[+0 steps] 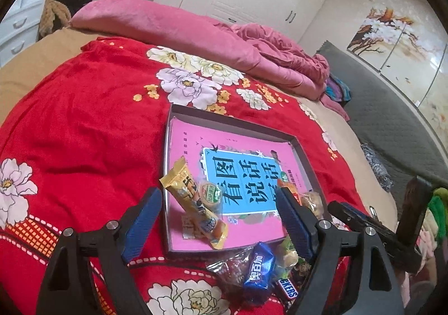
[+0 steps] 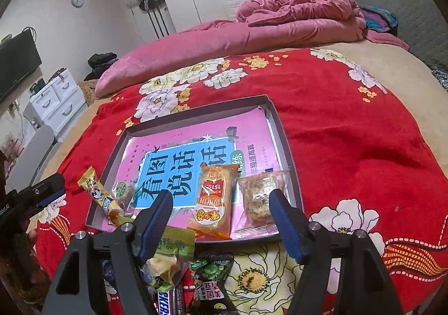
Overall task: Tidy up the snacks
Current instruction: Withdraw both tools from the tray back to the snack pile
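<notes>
Jaws, left: left gripper [image 1: 217, 224] stands wide open with nothing between its blue pads, hovering over the near-left corner of the tray.
Jaws, right: right gripper [image 2: 221, 215] is likewise spread wide and holds nothing, poised above the tray's near edge.
Under the left jaws: a long yellow snack bar [image 1: 193, 201] lies slanted across the tray's left rim, with a small round green-labelled sweet [image 1: 210, 195] just beside it.
Under the right jaws: an orange cake packet [image 2: 213, 197] and a clear bag of pale crumbly snack [image 2: 259, 197] lie side by side inside the tray, near its front wall.
Tray: a shallow grey-walled box [image 2: 282, 130] sits on the red flowered blanket [image 2: 350, 147] on the bed (a pink and blue picture book lines its bottom).
Still outside: a loose heap in front of the tray, on the blanket, includes a blue wrapped candy [image 1: 259, 266], a Snickers bar [image 1: 288, 291], a green-topped bag with yellow pieces [image 2: 170, 252] and a dark green-pea packet [image 2: 211, 267].
Progress: roughly four items look placed and at least as many wait outside, so I judge the job about half done.
Left to do: lifting the heap's pieces into the tray, and perhaps straightening the yellow bar off the rim.
</notes>
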Action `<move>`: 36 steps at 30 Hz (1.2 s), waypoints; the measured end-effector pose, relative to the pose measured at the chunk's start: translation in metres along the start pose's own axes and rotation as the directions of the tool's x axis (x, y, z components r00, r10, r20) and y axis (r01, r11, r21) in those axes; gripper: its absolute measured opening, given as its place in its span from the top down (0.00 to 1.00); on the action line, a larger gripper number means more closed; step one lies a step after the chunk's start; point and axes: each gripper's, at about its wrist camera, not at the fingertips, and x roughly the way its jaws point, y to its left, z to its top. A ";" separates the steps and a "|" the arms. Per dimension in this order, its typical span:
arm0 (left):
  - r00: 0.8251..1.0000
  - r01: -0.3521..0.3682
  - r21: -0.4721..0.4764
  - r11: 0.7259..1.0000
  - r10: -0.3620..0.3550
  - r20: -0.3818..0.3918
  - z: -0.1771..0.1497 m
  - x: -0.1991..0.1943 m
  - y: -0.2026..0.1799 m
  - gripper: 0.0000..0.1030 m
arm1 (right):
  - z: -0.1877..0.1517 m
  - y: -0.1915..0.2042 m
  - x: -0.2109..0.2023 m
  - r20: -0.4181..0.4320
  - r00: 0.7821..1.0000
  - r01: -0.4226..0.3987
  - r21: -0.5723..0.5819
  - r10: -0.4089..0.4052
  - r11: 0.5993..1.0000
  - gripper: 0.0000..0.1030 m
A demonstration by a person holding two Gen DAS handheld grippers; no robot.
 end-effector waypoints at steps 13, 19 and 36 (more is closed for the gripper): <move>0.999 0.008 0.043 0.999 -0.006 -0.043 -0.016 0.000 -0.014 0.18 | -0.003 0.002 -0.006 0.014 1.000 -0.007 -0.015 0.008 1.000 0.28; 0.999 0.017 0.041 0.999 -0.014 -0.053 -0.020 -0.001 -0.014 0.18 | -0.004 0.003 -0.009 0.016 1.000 -0.021 -0.014 0.021 1.000 0.28; 0.997 0.003 0.079 0.997 0.003 -0.077 -0.035 -0.003 -0.026 0.18 | -0.012 0.007 -0.017 0.012 0.999 -0.037 -0.041 0.038 0.998 0.26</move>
